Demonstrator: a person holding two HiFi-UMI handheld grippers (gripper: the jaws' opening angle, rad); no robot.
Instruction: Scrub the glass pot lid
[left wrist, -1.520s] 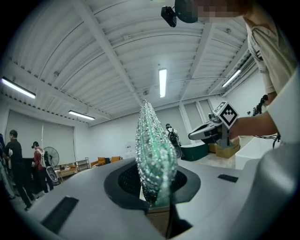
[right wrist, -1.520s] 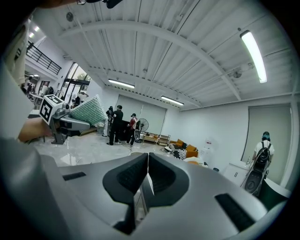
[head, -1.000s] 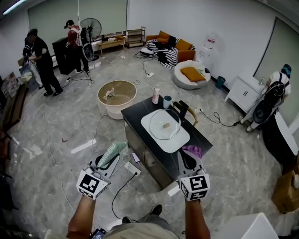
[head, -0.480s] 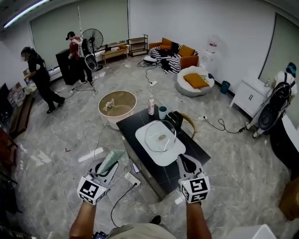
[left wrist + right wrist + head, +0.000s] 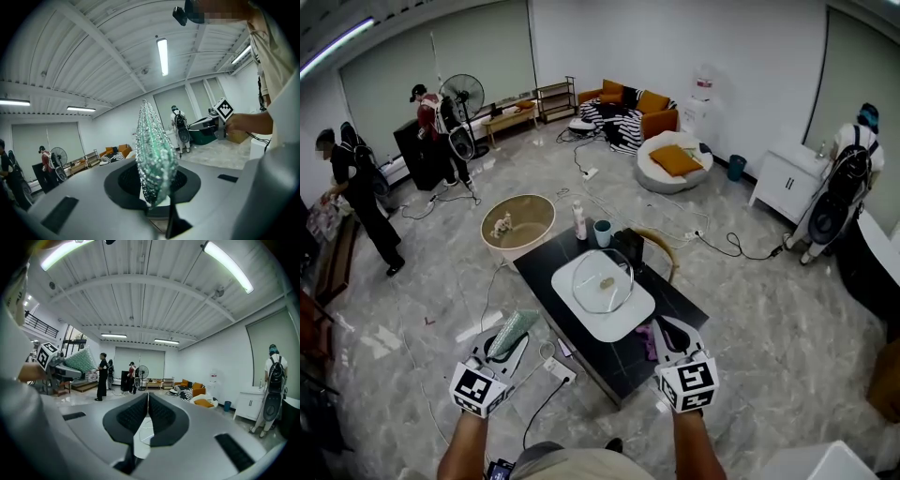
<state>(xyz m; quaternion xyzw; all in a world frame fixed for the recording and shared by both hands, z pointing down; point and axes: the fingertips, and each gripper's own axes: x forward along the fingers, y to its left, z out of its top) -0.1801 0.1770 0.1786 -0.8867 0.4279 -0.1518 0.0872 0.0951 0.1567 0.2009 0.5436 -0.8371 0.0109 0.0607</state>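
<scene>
The glass pot lid (image 5: pixel 602 279) lies dome-up on a white tray (image 5: pixel 628 319) on the black table (image 5: pixel 675 298). My left gripper (image 5: pixel 508 343) hangs over the floor left of the table, shut on a green mesh scrub pad (image 5: pixel 516 328). In the left gripper view the pad (image 5: pixel 153 154) stands upright between the jaws of that gripper (image 5: pixel 152 187). My right gripper (image 5: pixel 664 328) is at the table's near edge, short of the tray. Its jaws (image 5: pixel 147 411) are shut with nothing in them.
On the table's far end stand a bottle (image 5: pixel 579 221), a cup (image 5: pixel 602 232) and a black object (image 5: pixel 631 246). A purple cloth (image 5: pixel 644 336) lies by my right gripper. A power strip (image 5: pixel 560 368) and cables lie on the floor. Beyond are a round low table (image 5: pixel 517 219) and several people.
The head view has swung, so the table and lid now sit further left and nearer. Both grippers stay low at the front, the left still holding the pad.
</scene>
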